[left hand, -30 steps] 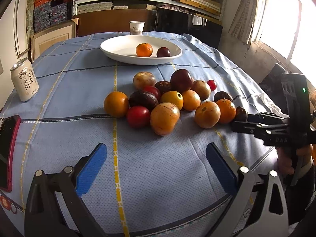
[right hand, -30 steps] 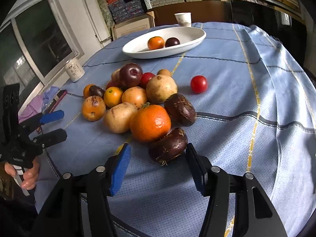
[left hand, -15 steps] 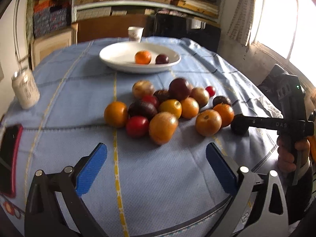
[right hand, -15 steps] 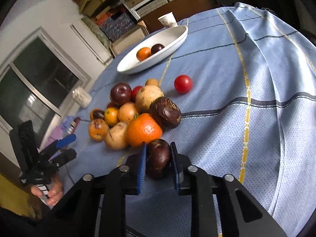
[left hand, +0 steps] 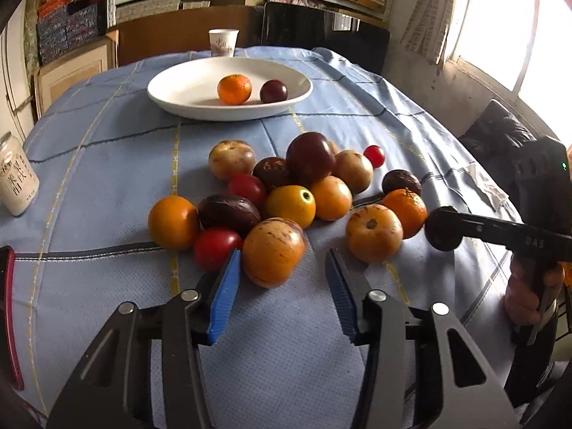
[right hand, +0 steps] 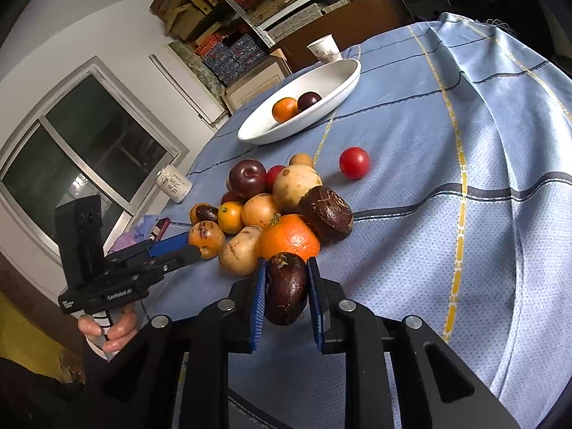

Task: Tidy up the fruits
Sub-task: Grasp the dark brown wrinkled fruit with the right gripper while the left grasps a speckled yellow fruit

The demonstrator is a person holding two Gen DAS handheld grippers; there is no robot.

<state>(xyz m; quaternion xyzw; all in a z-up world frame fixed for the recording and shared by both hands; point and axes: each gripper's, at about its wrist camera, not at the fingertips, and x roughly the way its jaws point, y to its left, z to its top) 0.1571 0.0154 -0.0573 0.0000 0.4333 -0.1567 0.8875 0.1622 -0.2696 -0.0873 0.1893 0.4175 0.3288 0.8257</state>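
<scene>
A heap of mixed fruit (left hand: pixel 289 193) lies on the blue tablecloth. Behind it stands a white plate (left hand: pixel 178 89) holding a mandarin (left hand: pixel 234 88) and a dark plum (left hand: pixel 273 91). My left gripper (left hand: pixel 282 255) straddles the nearest orange-brown fruit (left hand: pixel 273 250). Its jaws are closing; the left pad is at the fruit's skin and the right pad still stands off it. My right gripper (right hand: pixel 286 275) is shut on a wrinkled dark brown fruit (right hand: pixel 286 293) and holds it clear of the cloth, tilted, beside a big orange (right hand: pixel 291 237).
A drink can (left hand: pixel 16 178) stands at the left edge and a red-cased phone (left hand: pixel 9 314) lies near it. A paper cup (left hand: pixel 223 42) sits behind the plate. One small red tomato (right hand: pixel 354 162) lies apart from the heap. Shelves and windows surround the table.
The left gripper moved forward to the heap and its jaws narrowed around the orange-brown fruit. The right gripper closed on the dark brown fruit, lifted it and rolled.
</scene>
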